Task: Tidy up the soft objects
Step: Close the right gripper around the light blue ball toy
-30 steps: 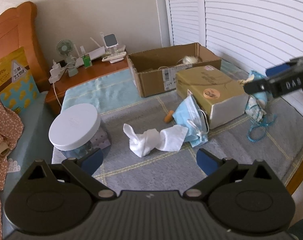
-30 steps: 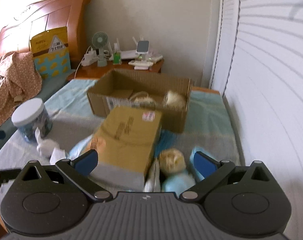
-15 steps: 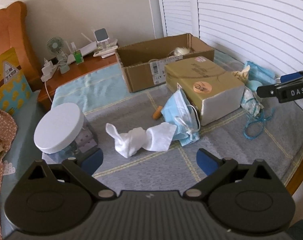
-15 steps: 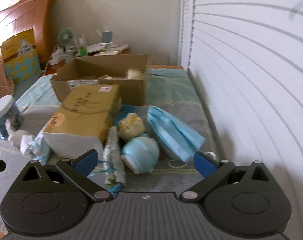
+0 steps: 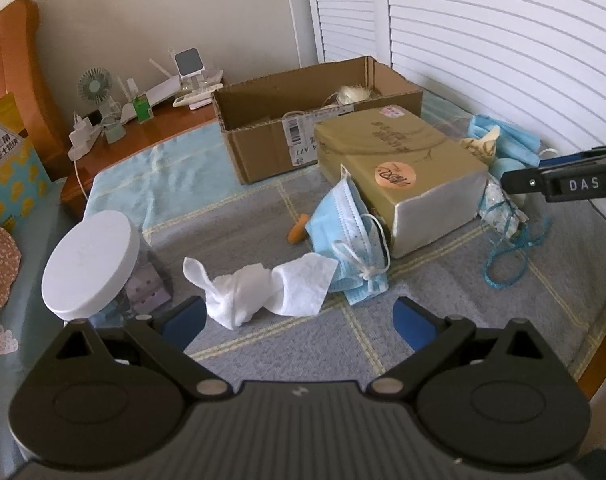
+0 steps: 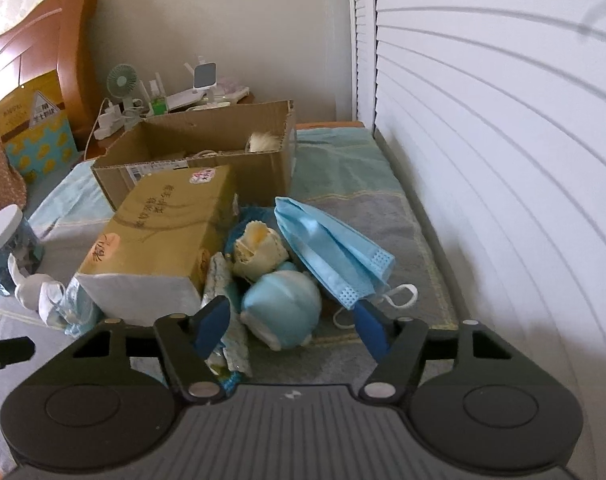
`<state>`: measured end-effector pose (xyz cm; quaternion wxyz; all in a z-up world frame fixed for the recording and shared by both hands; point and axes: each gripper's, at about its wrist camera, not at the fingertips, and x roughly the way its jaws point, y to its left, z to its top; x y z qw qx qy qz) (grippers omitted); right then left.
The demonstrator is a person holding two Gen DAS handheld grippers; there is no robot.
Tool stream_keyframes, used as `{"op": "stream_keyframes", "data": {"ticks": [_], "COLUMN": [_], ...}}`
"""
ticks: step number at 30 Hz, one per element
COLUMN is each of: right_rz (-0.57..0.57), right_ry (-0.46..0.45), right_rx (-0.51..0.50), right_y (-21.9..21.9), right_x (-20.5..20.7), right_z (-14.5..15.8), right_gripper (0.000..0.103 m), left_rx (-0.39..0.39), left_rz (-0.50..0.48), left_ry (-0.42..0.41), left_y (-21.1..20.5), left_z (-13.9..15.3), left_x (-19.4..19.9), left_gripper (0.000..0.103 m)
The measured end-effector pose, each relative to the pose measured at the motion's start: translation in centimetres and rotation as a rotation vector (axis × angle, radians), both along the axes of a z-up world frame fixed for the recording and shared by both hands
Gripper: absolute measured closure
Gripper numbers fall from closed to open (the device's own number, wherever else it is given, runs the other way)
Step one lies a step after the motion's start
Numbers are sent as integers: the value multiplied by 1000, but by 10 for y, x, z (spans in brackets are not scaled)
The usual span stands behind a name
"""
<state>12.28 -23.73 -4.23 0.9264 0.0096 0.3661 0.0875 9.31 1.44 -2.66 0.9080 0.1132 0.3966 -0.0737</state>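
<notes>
On the grey bed cover, a light blue plush toy [image 6: 281, 310] lies between the fingers of my right gripper [image 6: 291, 324]. Its jaws are closing, and a gap still shows on each side of the toy. Beside the toy are a cream soft piece [image 6: 257, 252], a blue face mask [image 6: 331, 252] and a patterned cloth [image 6: 223, 300]. My left gripper [image 5: 299, 320] stands open just short of a crumpled white cloth [image 5: 259, 288]. A second blue mask [image 5: 351, 240] leans on the tan box [image 5: 399, 176]. Behind it is an open cardboard box [image 5: 263, 148] with a fluffy item inside.
A jar with a white lid [image 5: 89, 260] stands close to my left finger. A small orange object [image 5: 297, 232] and a teal cord [image 5: 507, 256] lie on the cover. The bed edge [image 5: 599, 356] is at the right, white slatted doors [image 6: 483, 160] beyond it, and a cluttered nightstand [image 5: 143, 128] behind.
The right gripper's jaws have narrowed around the light blue plush toy, and that view has come closer to it. The left gripper has edged toward the white cloth.
</notes>
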Motion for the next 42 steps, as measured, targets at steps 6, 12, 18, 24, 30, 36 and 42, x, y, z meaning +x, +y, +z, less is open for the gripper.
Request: {"op": "stream_keyframes", "data": {"ticks": [6, 12, 18, 24, 30, 36, 42], "right_rz": [-17, 14, 14, 12, 6, 16, 18], "right_ry": [-13, -6, 15, 20, 12, 8, 45], "right_rx": [-23, -35, -3, 10, -13, -83, -97], "right_y": [2, 2, 4, 4, 2, 3, 0], "right_x": [-4, -13, 2, 8, -7, -28, -32], "right_z": [6, 11, 1, -2, 6, 19, 5], "right_gripper": [36, 38, 42, 54, 55, 55, 51], "left_rx": [-3, -18, -31, -26, -31, -46, -53], "left_rz": [4, 6, 7, 21, 20, 16, 12], "left_ry": [15, 6, 5, 9, 5, -6, -5], "left_y": [3, 4, 5, 8, 9, 11, 10], "left_z": [-3, -4, -3, -4, -4, -2, -3], "left_x": [6, 12, 10, 10, 5, -1, -1], "left_gripper": [4, 4, 4, 4, 4, 4, 4]}}
